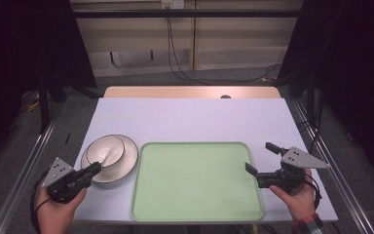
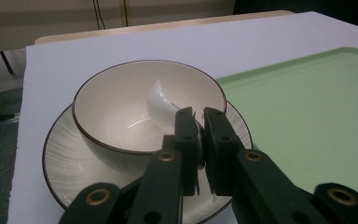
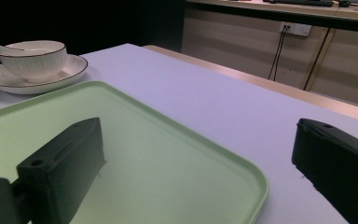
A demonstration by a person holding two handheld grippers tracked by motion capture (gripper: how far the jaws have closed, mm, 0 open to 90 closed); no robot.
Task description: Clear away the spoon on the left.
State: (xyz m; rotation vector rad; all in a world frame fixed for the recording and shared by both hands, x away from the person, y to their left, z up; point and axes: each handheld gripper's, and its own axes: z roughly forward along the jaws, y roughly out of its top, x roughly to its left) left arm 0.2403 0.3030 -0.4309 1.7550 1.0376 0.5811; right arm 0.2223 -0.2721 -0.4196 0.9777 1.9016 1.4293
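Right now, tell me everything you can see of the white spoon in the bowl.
The white spoon looks like glossy ceramic, of the short soup-spoon kind. Its scoop end lies inside the cream bowl, which has a dark rim and stands on a matching ribbed plate. The handle slopes up over the bowl's near rim, where the left gripper has its jaws closed on it, hiding much of the handle. In the high view the spoon runs slantwise across the bowl. Its underside is hidden.

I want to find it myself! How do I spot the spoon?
Look left of the big green tray for the dark-rimmed plate with a bowl on it. The spoon lies in that bowl, plain glossy white, its handle pinched by the left gripper.
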